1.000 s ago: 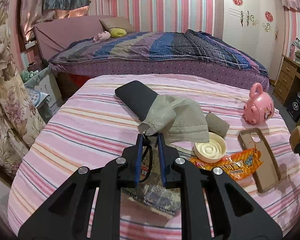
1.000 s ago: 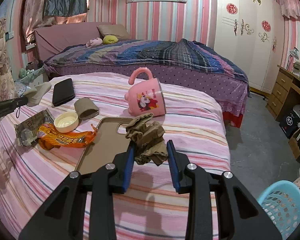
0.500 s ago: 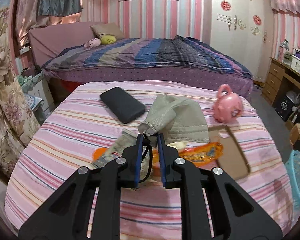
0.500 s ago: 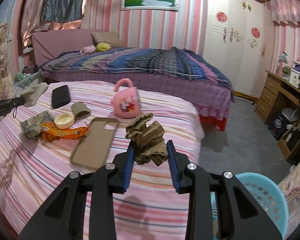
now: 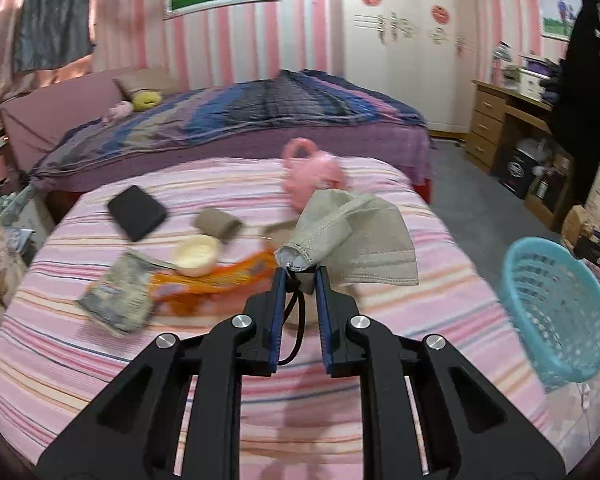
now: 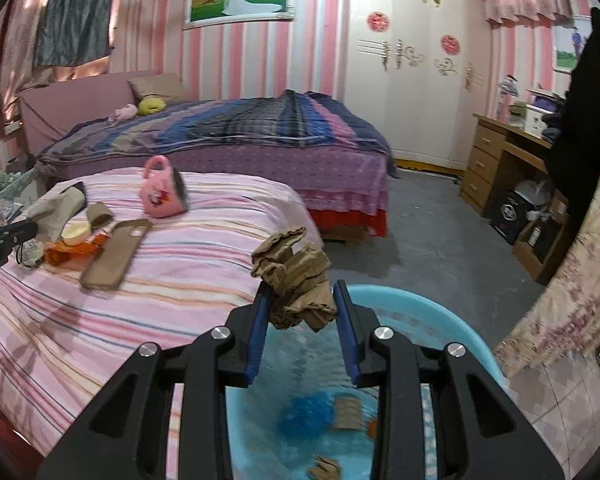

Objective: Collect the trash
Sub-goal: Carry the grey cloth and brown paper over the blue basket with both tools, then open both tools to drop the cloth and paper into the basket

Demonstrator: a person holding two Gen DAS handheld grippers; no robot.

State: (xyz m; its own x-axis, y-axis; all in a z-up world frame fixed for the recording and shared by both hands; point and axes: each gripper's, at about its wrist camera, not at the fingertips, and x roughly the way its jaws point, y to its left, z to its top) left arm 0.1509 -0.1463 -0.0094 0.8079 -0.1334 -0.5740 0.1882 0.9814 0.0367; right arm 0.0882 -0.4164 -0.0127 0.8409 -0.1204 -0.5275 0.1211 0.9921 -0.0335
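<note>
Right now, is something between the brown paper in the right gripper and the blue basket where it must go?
Nothing visible is in the way. The right gripper holds the crumpled brown paper over the open blue basket, with only air under it. Other trash already lies in the basket's bottom.

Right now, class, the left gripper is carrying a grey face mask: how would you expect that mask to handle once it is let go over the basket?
Probably floppy: the face mask droops in folds from the left gripper, pinched at one corner. Likely light, since that small pinch carries it. It may flutter and miss the blue basket, which sits off to the side.
</note>
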